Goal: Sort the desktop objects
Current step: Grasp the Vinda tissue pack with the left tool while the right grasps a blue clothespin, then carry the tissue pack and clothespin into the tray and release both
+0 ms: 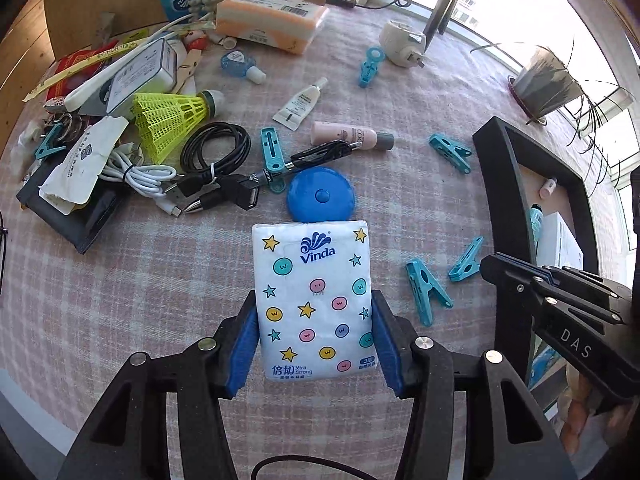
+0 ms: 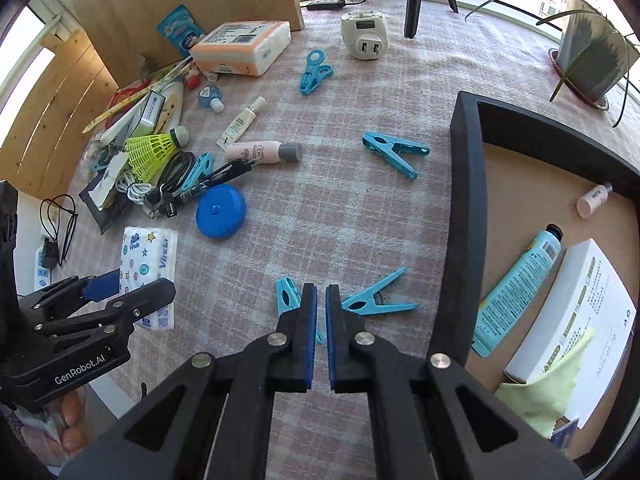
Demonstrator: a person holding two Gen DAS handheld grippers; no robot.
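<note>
My left gripper (image 1: 314, 300) is shut on a white Vinda tissue pack (image 1: 312, 252) printed with stars and dots, its blue pads (image 1: 244, 344) pressing both long sides. From the right wrist the same pack (image 2: 146, 264) shows in the left gripper (image 2: 140, 282) near the table's left edge. My right gripper (image 2: 321, 292) is shut with nothing between its pads, over the checked cloth. A blue clothespin (image 2: 286, 296) lies just left of it and another (image 2: 376, 300) just right. The black-framed tray (image 2: 466, 200) stands to the right.
The tray holds a blue tube (image 2: 520, 280), a white box (image 2: 576, 312), a small pink bottle (image 2: 594, 200) and a yellow-green cloth (image 2: 548, 380). A blue round case (image 1: 320, 196), cables (image 1: 216, 148), a shuttlecock (image 1: 168, 116) and more clothespins (image 2: 394, 152) lie on the cloth.
</note>
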